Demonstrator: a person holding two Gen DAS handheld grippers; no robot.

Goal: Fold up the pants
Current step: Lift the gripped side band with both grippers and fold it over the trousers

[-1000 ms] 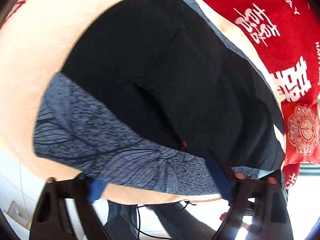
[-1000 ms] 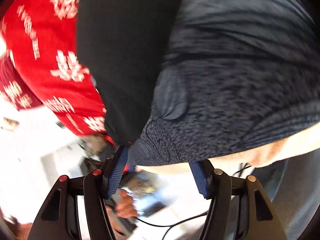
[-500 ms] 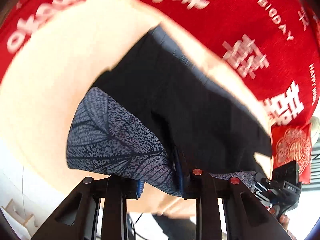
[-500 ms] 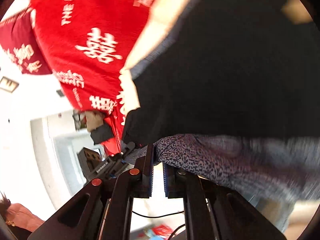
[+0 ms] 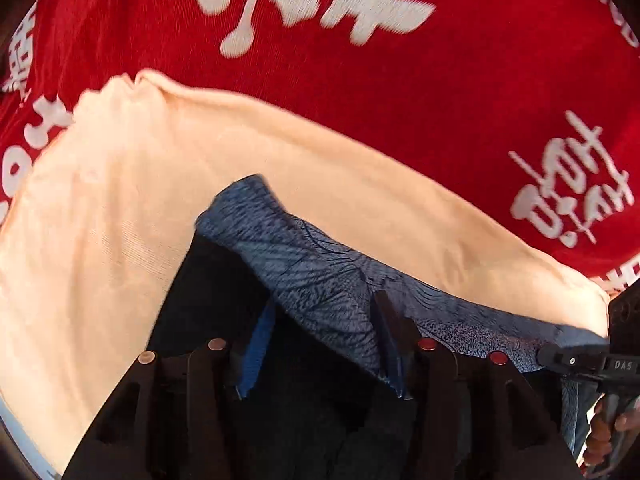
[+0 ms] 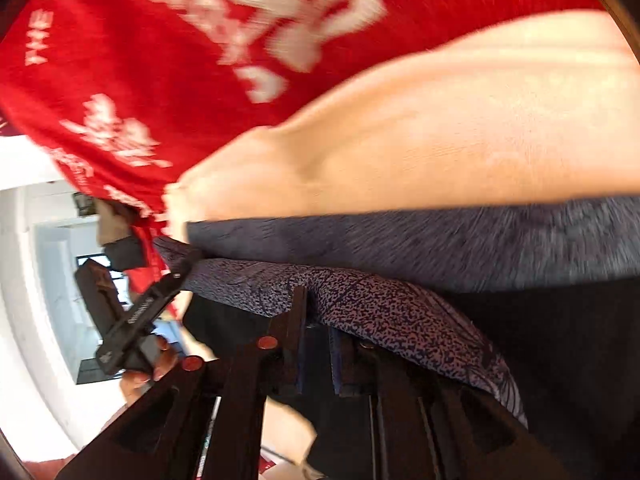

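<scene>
Both views are wrist fisheyes looking forward along their own fingers, very close to the cloth. Left wrist view tilts steeply down: own left gripper (image 5: 324,354) at bottom centre, patterned waistband (image 5: 320,276) just ahead, peach cloth (image 5: 120,208) mid-frame, red printed cloth (image 5: 360,92) across the top. Right wrist view faces less steeply, blurred, own right gripper (image 6: 318,344) bottom centre. Shared: waistband, peach cloth, red cloth. Each view catches the other gripper at its edge, lower right and lower left.
</scene>
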